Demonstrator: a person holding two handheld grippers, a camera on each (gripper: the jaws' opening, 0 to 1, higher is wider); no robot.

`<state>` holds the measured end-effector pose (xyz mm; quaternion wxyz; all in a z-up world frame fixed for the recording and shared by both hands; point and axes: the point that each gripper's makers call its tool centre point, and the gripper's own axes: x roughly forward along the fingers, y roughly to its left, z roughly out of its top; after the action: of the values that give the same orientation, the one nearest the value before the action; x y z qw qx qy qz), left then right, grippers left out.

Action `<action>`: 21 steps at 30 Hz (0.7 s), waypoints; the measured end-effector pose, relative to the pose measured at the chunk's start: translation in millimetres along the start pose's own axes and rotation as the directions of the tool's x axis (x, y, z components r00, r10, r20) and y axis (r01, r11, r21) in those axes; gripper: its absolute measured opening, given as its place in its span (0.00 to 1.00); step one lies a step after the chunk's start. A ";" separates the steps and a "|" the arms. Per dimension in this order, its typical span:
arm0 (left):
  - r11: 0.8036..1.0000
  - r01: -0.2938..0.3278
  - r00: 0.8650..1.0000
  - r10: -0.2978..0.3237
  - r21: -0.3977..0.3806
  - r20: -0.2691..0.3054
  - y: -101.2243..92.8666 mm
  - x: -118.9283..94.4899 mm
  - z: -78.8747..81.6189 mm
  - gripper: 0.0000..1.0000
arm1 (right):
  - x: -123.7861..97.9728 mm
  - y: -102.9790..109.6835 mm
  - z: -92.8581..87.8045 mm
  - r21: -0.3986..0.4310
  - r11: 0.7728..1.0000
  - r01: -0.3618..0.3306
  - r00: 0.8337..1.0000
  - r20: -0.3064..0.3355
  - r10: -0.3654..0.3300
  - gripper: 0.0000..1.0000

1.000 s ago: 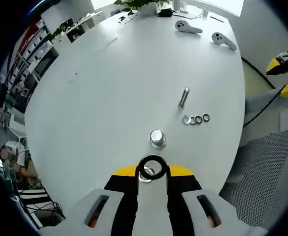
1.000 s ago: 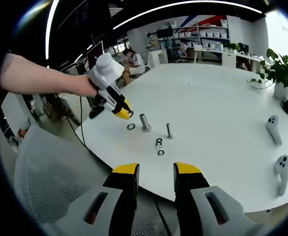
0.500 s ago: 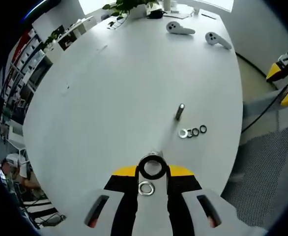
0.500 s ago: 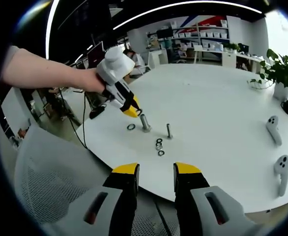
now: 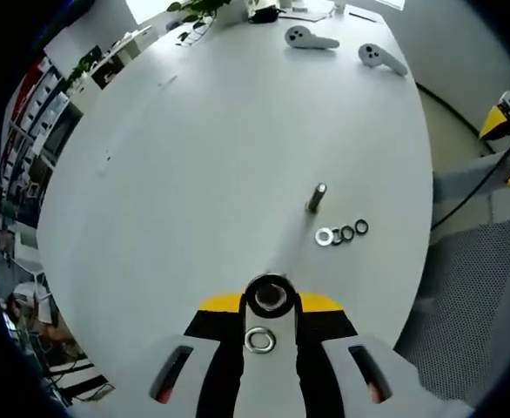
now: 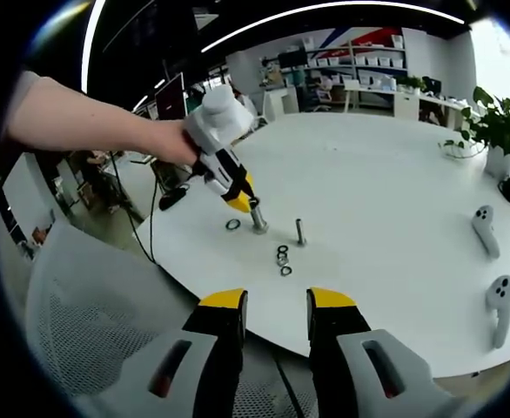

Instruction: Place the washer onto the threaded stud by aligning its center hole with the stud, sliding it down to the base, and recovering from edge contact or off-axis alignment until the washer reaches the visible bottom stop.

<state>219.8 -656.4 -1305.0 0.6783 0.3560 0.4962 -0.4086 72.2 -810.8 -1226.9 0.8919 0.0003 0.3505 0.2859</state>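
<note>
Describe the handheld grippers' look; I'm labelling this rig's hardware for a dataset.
Both grippers have pale grey bodies, black jaws and yellow tips. The right gripper shows dark slots with red marks on its body, as does the left gripper. A bare forearm holds the left gripper; no sleeve visible.

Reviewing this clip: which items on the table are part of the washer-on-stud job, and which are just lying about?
In the job:
- left tool, shut on the dark washer
- large stud under that washer
- spare washers in a row, loose washer, thin stud: likely the same set

Lying about:
- two white controllers
- potted plant
- right tool, open, off the table
</note>
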 end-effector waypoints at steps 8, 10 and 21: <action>1.000 0.009 0.999 -0.008 0.023 -0.035 0.1 12.9 -1.5 0.19 | 0.0 -0.5 0.4 0.003 1.000 0.001 1.000 0.003 -0.001 0.29; 1.000 0.011 0.999 -0.010 0.026 -0.048 0.5 19.0 -2.7 0.19 | 0.0 -0.6 0.4 0.004 1.000 0.001 1.000 0.003 -0.001 0.29; 0.999 0.032 0.995 -0.031 0.017 -0.096 -2.5 39.4 -10.9 0.19 | 0.5 -2.0 -0.3 0.006 1.000 0.005 1.000 0.001 -0.005 0.29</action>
<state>220.2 -655.7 -1345.9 0.6440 0.3734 0.5299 -0.4063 73.3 -812.3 -1227.9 0.8927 0.0022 0.3510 0.2826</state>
